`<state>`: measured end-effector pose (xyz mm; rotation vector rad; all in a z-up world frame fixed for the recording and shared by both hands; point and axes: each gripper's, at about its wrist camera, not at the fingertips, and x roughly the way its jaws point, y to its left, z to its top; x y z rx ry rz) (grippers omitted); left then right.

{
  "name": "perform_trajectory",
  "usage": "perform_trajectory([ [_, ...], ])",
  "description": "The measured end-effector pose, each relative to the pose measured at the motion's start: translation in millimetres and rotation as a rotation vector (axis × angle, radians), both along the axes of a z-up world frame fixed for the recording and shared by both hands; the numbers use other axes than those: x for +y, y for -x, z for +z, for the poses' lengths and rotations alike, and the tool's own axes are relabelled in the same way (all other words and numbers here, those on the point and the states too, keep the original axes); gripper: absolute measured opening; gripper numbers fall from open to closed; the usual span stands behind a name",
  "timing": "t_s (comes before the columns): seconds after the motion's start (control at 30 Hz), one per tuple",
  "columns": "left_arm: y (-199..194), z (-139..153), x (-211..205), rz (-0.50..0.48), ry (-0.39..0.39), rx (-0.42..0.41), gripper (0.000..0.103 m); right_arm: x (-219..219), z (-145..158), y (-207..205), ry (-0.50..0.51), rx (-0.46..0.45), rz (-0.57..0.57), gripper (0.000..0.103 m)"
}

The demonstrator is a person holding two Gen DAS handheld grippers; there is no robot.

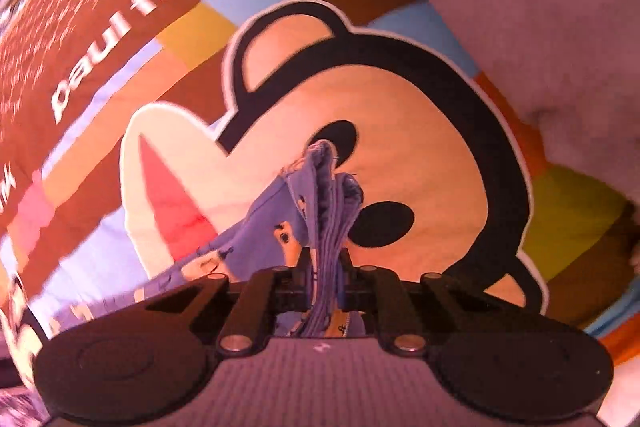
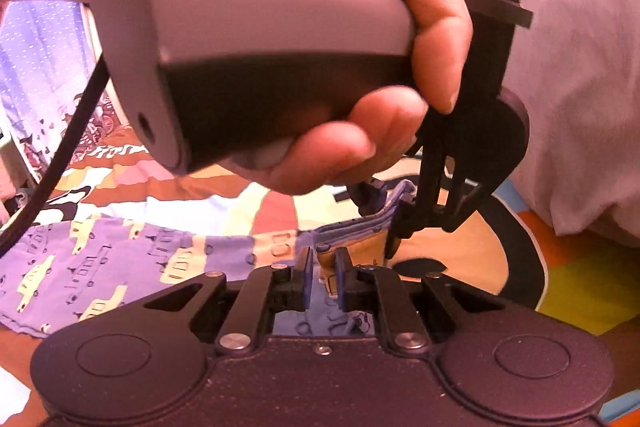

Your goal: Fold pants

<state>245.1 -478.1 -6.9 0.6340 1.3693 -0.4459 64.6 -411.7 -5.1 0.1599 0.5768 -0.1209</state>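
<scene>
Two grippers are working one garment. In the left wrist view, the left gripper point(image 1: 326, 267) is pointing steeply down at the bed, and its jaws are pinching a bunched ridge of the pants point(image 1: 320, 195), the gathered blue fabric rising between the pads and trailing off to the lower left. Behind it, the printed blanket point(image 1: 420, 147) is showing a big cartoon monkey face with black outline, coloured blocks around it and white lettering on a brown band. A pale pillow point(image 1: 520, 7) is lying past the blanket's far edge.

In the right wrist view, the right gripper point(image 2: 322, 277) is sitting with its jaws drawn close, a narrow slot showing between the blue pads; pants fabric is lying in and under that slot, though whether the pads are actually pressing it I cannot tell. The pants point(image 2: 100, 267), blue-violet with pale yellow cars, are spreading flat to the left over the blanket point(image 2: 580, 287). Just beyond, a person's hand point(image 2: 400, 67) is gripping the grey handle of the left gripper point(image 2: 400, 227), whose black fingers are lifting the pants' edge. The white pillow point(image 2: 580, 107) is bulking at far right.
</scene>
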Motion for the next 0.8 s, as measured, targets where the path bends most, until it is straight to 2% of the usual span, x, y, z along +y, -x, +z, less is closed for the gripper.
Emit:
perform_trajectory([
  [0.17, -12.2, 37.6, 49.5, 0.126, 0.107, 0.008, 0.012, 17.5, 12.1, 5.7, 0.031, -0.057, 0.048, 0.009],
  [0.33, -17.4, 70.2, 107.9, 0.237, 0.208, -0.005, 0.012, 40.2, 26.1, 18.7, 0.055, -0.176, 0.127, 0.011],
  [0.43, -21.3, 79.4, 150.9, 0.321, 0.272, 0.023, 0.012, 49.8, 40.3, 28.0, 0.069, -0.240, 0.173, 0.024],
  [0.47, -24.5, 78.9, 164.7, 0.348, 0.284, 0.033, 0.012, 48.0, 44.0, 31.5, 0.064, -0.245, 0.185, 0.032],
  [0.5, -25.3, 79.5, 180.6, 0.376, 0.292, 0.038, 0.012, 44.4, 46.8, 33.6, 0.041, -0.243, 0.192, 0.042],
  [0.6, -26.8, 73.5, 221.9, 0.428, 0.301, 0.033, 0.012, 25.2, 48.2, 31.0, -0.103, -0.216, 0.171, 0.055],
  [0.67, -26.3, 65.1, 247.9, 0.457, 0.314, 0.034, 0.012, 10.7, 45.4, 24.1, -0.176, -0.169, 0.130, 0.057],
  [0.8, -27.5, 37.2, 296.2, 0.524, 0.329, 0.059, 0.012, -8.4, 32.5, 8.2, -0.261, -0.074, 0.049, 0.059],
])
